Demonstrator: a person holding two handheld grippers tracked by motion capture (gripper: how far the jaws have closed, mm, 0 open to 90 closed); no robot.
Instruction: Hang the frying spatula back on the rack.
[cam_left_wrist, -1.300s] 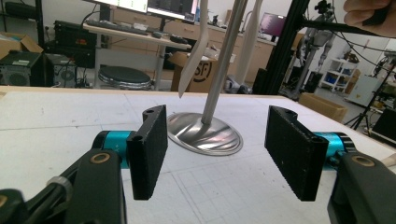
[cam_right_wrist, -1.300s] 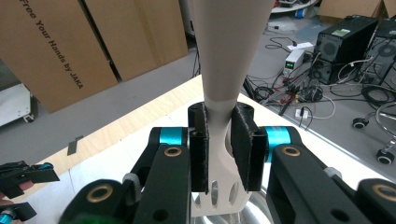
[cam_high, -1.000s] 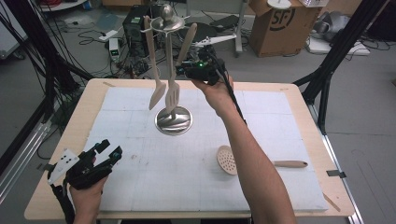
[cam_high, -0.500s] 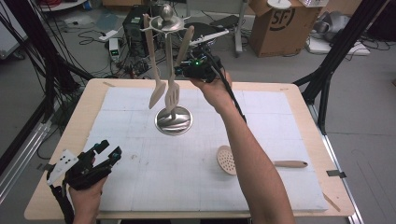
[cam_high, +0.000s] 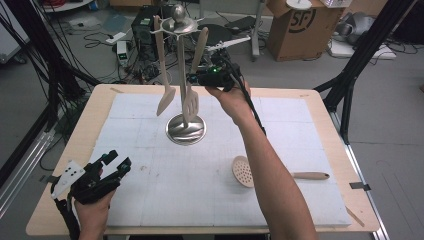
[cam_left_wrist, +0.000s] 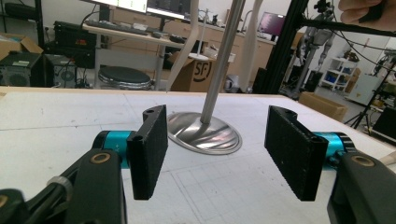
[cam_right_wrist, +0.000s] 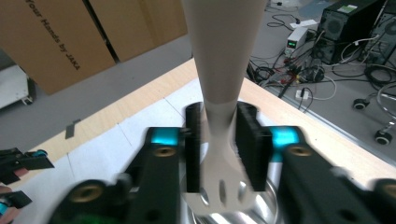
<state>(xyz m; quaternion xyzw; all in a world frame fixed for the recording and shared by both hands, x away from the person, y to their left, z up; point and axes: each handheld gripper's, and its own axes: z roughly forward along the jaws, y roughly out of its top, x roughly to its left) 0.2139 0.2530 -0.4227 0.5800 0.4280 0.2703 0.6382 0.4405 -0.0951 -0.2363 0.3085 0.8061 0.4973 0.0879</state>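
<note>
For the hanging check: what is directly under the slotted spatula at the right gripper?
Under the slotted spatula lies the stand's round metal base, its shiny edge visible below the blade. The spatula hangs between the right gripper's jaws, which have just been opening. The blade covers the rest of the base there.

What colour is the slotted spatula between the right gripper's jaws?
Pale cream spatula, clearest in the right gripper view.

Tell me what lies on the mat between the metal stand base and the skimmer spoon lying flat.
Nothing lies there. In the high view, the stretch of white mat between the stand base and the skimmer spoon is bare; the person's right forearm passes above it.
</note>
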